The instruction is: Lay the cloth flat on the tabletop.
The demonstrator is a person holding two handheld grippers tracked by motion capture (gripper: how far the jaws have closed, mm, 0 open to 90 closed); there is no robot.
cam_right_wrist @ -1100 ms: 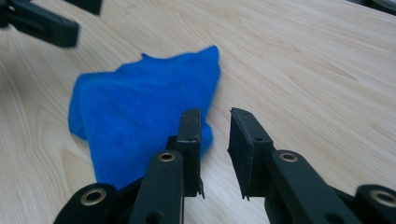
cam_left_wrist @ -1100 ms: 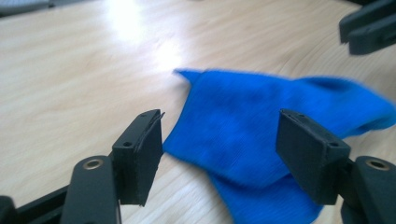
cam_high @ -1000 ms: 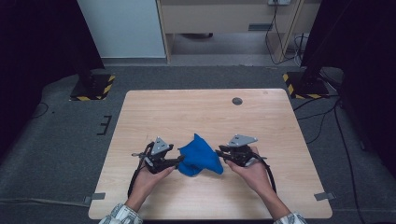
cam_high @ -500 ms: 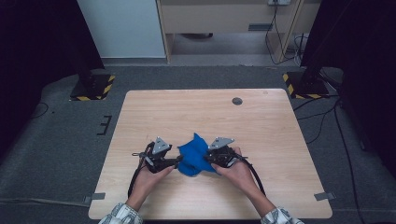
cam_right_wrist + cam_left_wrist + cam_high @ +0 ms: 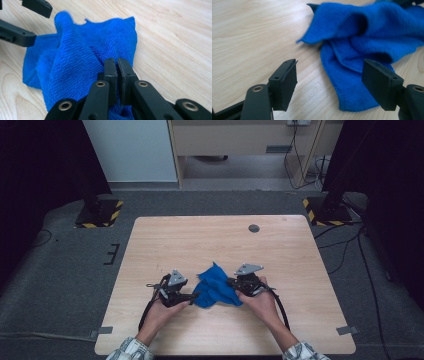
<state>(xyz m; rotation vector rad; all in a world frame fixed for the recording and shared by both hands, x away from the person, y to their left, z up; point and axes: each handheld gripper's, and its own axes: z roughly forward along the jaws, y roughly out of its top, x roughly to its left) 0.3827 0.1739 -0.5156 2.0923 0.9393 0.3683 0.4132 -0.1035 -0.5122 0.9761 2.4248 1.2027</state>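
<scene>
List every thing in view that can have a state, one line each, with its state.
Blue cloth: crumpled and folded over itself, lying on the table, pinched at one edge.
Left tool: jaws wide open, at the cloth's edge, gripping nothing.
Right tool: jaws shut on a fold of the cloth.
Wooden table: flat, with a dark round cap near its far edge.

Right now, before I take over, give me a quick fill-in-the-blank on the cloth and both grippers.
1. The crumpled cloth on the wooden table is ____ in colour.
2. The left gripper has its jaws ____, nothing between them.
3. The right gripper is pinched shut on the ____.
4. The cloth lies ____ the two grippers.

Missing words: blue; open; cloth; between
</scene>
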